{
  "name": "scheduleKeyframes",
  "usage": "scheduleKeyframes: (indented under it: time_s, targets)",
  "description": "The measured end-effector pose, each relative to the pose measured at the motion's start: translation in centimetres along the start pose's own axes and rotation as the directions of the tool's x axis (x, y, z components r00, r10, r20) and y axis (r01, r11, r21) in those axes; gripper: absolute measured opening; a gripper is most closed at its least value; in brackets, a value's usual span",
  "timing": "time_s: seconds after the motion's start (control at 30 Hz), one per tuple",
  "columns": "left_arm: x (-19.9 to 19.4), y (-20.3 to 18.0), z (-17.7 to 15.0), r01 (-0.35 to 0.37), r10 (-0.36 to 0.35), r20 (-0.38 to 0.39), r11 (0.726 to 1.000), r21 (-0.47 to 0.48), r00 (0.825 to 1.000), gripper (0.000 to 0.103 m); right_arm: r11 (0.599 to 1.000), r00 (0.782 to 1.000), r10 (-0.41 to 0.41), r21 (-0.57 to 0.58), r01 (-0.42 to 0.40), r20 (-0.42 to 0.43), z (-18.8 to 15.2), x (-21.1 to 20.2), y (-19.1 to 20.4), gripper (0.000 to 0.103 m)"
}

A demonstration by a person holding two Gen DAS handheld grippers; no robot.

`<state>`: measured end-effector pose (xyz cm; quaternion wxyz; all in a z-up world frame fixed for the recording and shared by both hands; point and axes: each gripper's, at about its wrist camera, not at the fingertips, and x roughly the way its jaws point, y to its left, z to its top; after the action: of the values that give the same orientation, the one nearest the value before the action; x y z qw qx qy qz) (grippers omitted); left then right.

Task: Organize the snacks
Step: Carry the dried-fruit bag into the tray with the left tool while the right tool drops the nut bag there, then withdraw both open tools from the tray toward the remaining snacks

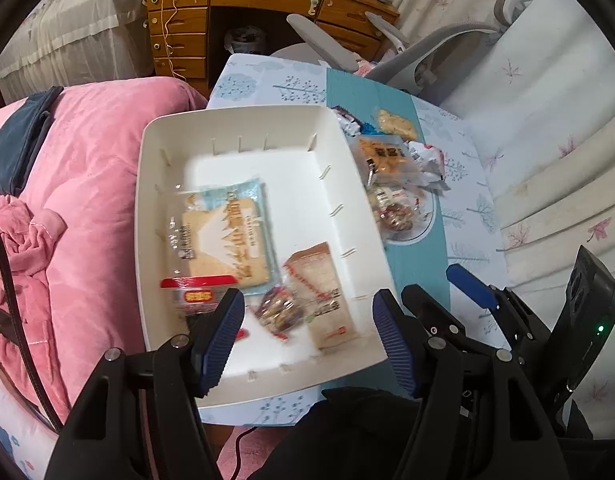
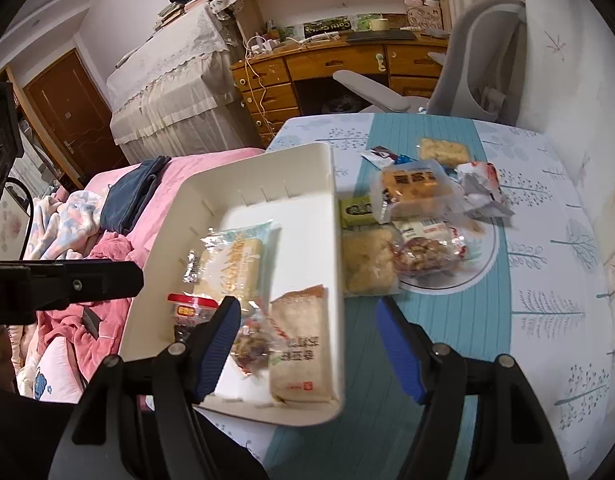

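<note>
Both tongs stand spread with nothing between their blue ribbed pads: the left tongs hang over the near end of the white rectangular plastic bin, the right tongs over its near right wall. Four wrapped snacks already lie inside, among them a small clear packet of dark nuts. More packets wait on the round white plate on the tree-patterned surface. Loading looks partway done; next, one pair of tongs should reach right for another packet.

Four snack packets in tray on table, loose snacks right of tray
</note>
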<state>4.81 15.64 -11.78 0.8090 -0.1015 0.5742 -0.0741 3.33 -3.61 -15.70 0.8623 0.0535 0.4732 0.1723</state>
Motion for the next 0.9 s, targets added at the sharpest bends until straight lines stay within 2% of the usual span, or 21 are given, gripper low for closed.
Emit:
scheduleKeyframes:
  time_s: [0.3,0.4,0.67,0.9]
  targets:
    - [1.2,-5.9,0.6,0.006,-0.006,0.036,1.000,-0.018,0.999,0.065,1.000,0.999,0.026,0.015,-0.026,-0.030,1.5,-1.6,-5.2,0.071]
    - [1.8,-7.8,0.7,-0.001,0.002,0.039,0.999,-0.032,0.999,0.065,0.999,0.999,0.042,0.022,-0.041,-0.028,2.3,-2.4,-7.1,0.076]
    - [4.6,-12.7,1.0,0.030,-0.028,0.019,0.991,-0.131,0.999,0.065,0.998,0.998,0.064,0.030,-0.063,-0.026,5.0,-3.1,-12.9,0.077]
    - [7.3,-15.9,2.1,0.018,-0.014,0.018,0.971,-0.237,1.000,0.065,0.995,0.995,0.090,0.049,-0.088,-0.047,7.1,-2.2,-17.5,0.077]
